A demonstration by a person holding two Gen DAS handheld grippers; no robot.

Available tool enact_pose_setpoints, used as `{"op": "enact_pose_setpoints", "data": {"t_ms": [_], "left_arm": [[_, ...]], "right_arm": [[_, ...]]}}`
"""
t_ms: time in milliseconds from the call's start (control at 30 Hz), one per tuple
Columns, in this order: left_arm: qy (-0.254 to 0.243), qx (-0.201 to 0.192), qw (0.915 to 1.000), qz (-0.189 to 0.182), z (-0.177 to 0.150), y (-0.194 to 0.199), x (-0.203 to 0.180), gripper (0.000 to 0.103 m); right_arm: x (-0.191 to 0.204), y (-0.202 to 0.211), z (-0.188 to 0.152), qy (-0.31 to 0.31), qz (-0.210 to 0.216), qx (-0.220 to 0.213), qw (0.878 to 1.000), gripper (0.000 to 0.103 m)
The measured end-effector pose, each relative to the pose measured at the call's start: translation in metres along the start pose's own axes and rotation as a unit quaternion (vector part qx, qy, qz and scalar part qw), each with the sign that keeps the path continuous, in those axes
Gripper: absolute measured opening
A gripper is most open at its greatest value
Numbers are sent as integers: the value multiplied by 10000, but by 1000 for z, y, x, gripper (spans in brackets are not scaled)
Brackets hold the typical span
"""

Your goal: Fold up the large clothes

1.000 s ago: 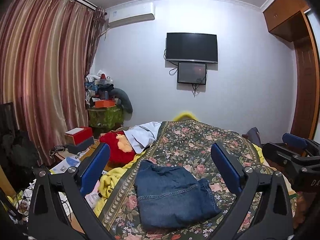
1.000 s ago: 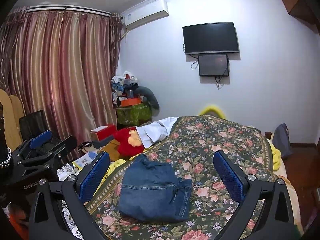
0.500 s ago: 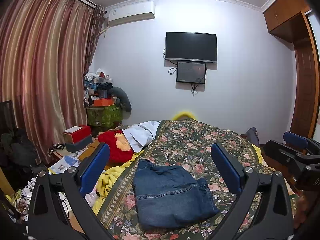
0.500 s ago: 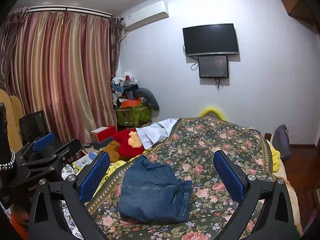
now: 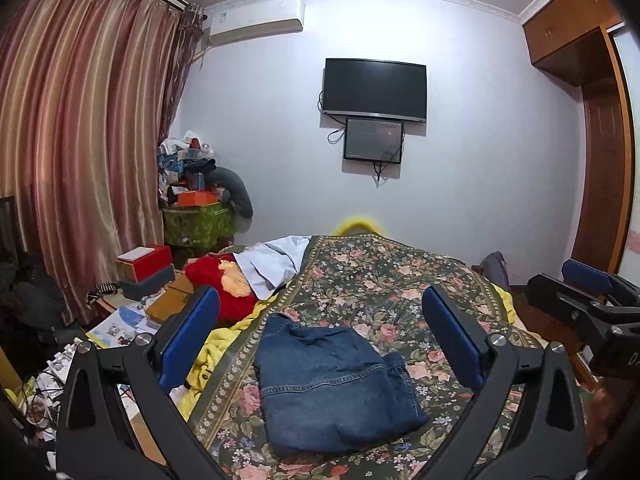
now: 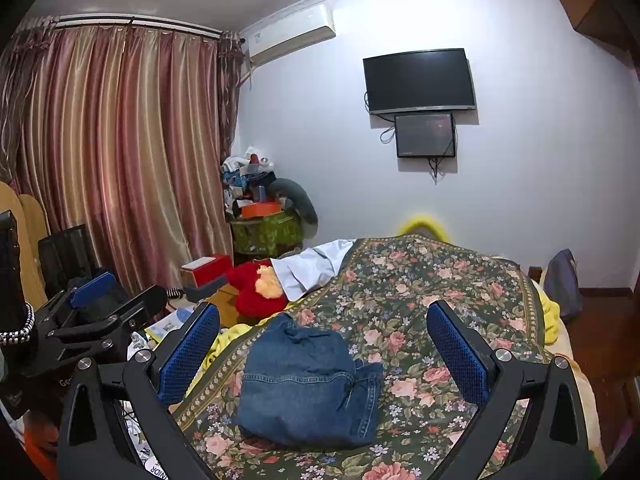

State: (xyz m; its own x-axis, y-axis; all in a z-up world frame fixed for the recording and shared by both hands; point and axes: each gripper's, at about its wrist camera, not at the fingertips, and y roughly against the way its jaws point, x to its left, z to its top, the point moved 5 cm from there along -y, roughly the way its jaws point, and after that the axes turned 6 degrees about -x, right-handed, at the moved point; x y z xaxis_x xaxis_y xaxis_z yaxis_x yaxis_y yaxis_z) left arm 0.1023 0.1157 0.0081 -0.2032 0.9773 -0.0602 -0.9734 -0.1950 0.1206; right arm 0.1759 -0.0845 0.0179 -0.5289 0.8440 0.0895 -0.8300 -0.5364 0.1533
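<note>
Both grippers are just hanging above the bed here, nothing in either one. The left gripper [image 5: 320, 344] has its jaws spread wide, and the folded jeans [image 5: 334, 384] sit right in the gap between them, lower down on the floral bedspread [image 5: 400, 280], not touching the blue pads [image 5: 190, 336]. Same deal on the other side: the right gripper [image 6: 323, 352] has its jaws spread apart too, with the jeans [image 6: 308, 384] lying between them and closer to its left jaw.

The denim is folded into a chunky rectangle, a bit lumpy, with one leg edge poking out on the right side.

Beyond the left jaw there's a red plush toy [image 5: 224, 288] and a pale blue garment [image 5: 272, 264] at the bed's edge, plus a yellow blanket [image 5: 224, 340] peeking out under the bedspread. Straight ahead past the jaws, a TV [image 5: 374, 90] hangs on the wall.
</note>
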Motion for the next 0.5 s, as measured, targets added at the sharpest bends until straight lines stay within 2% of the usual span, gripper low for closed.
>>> {"op": "enact_pose_setpoints", "data": {"t_ms": [500], "left_arm": [[-17,12,9999,-131,2,1,-3,102]], "right_arm": [[-2,3,2,-67,-50,-53,10000,103]]}}
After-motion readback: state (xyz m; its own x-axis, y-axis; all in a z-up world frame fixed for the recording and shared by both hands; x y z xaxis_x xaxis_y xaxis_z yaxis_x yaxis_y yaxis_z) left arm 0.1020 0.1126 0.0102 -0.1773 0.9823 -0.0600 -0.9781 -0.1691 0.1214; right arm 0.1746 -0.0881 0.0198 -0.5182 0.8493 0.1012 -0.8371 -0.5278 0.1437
